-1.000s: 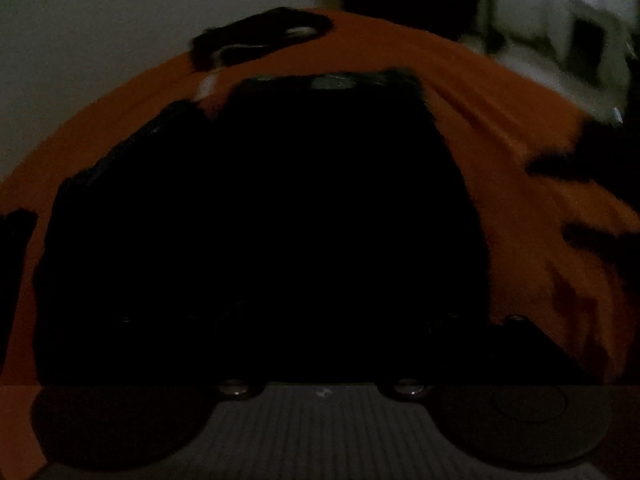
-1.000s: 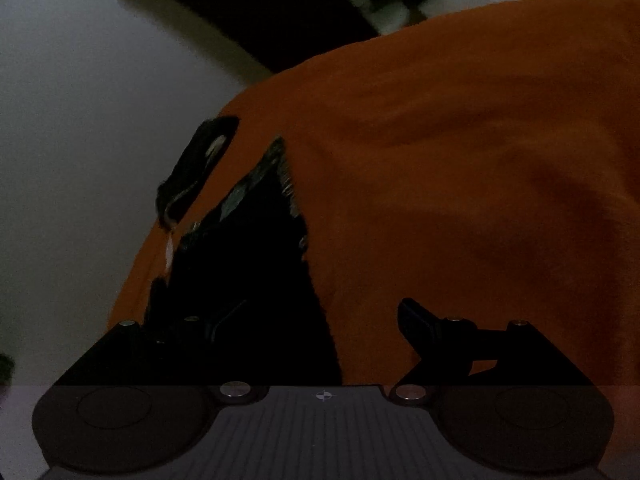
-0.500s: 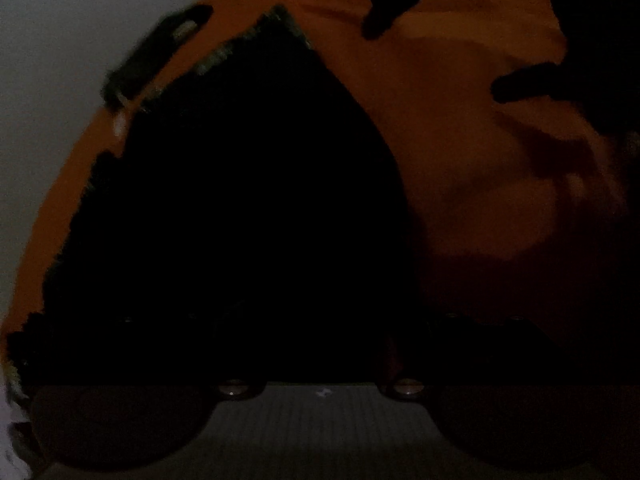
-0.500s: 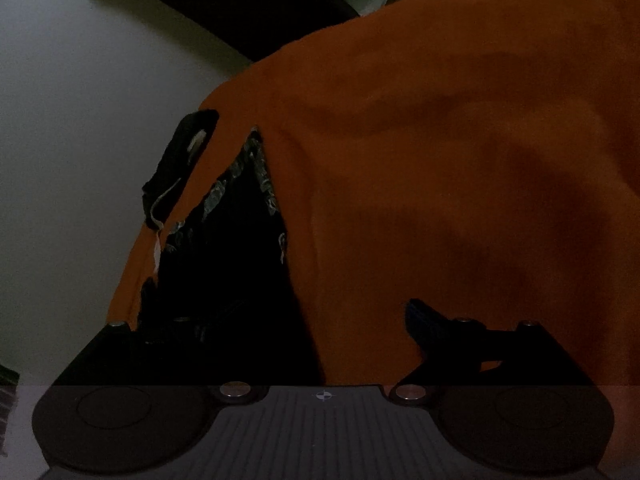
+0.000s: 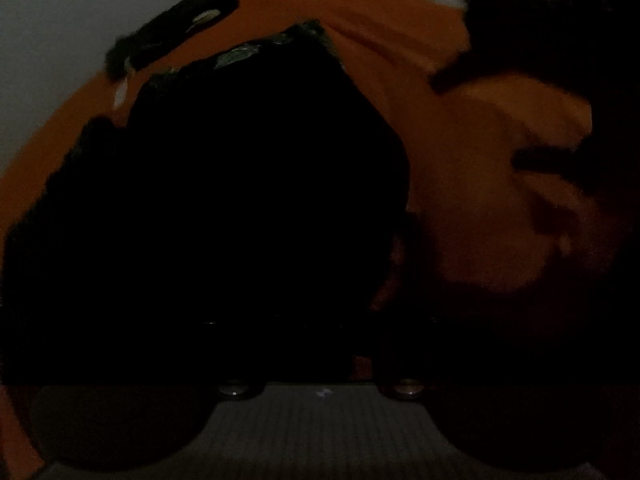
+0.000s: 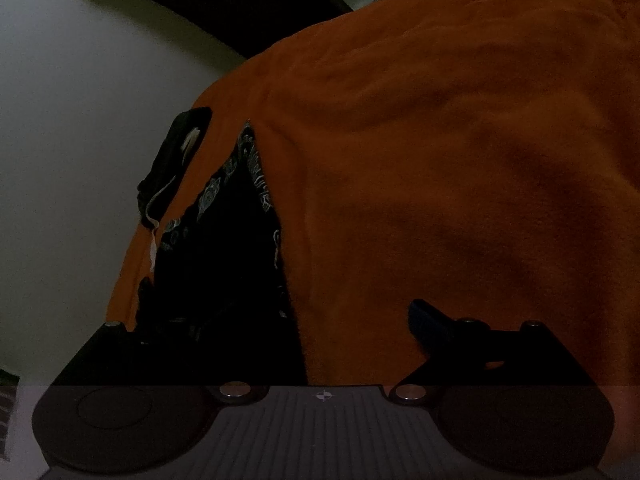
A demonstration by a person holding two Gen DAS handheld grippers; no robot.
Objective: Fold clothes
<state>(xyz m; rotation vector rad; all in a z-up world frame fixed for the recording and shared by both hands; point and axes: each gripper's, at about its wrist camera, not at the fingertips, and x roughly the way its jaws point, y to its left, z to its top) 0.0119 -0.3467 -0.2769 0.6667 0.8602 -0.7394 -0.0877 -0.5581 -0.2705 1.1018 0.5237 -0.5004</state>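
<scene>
The scene is very dark. A black patterned garment (image 5: pixel 240 184) lies on an orange blanket (image 5: pixel 472 184) and fills most of the left wrist view; its printed hem (image 6: pixel 244 168) also shows in the right wrist view. My left gripper's fingers are lost in the dark against the garment. My right gripper (image 6: pixel 332 320) is open just above the orange blanket (image 6: pixel 440 140), with its right finger (image 6: pixel 430 320) visible and its left finger hidden against the garment's edge. The right gripper's two fingers also show as dark shapes at the right of the left wrist view (image 5: pixel 532 120).
A smaller black garment with a white label (image 5: pixel 176 28) lies near the blanket's far edge, also seen in the right wrist view (image 6: pixel 176 160). A pale wall (image 6: pixel 80 120) stands to the left. Dim room furniture shows beyond the blanket.
The left wrist view has swung, so the black garment sits more to the left and more blanket shows on the right. The right gripper has moved closer to the blanket.
</scene>
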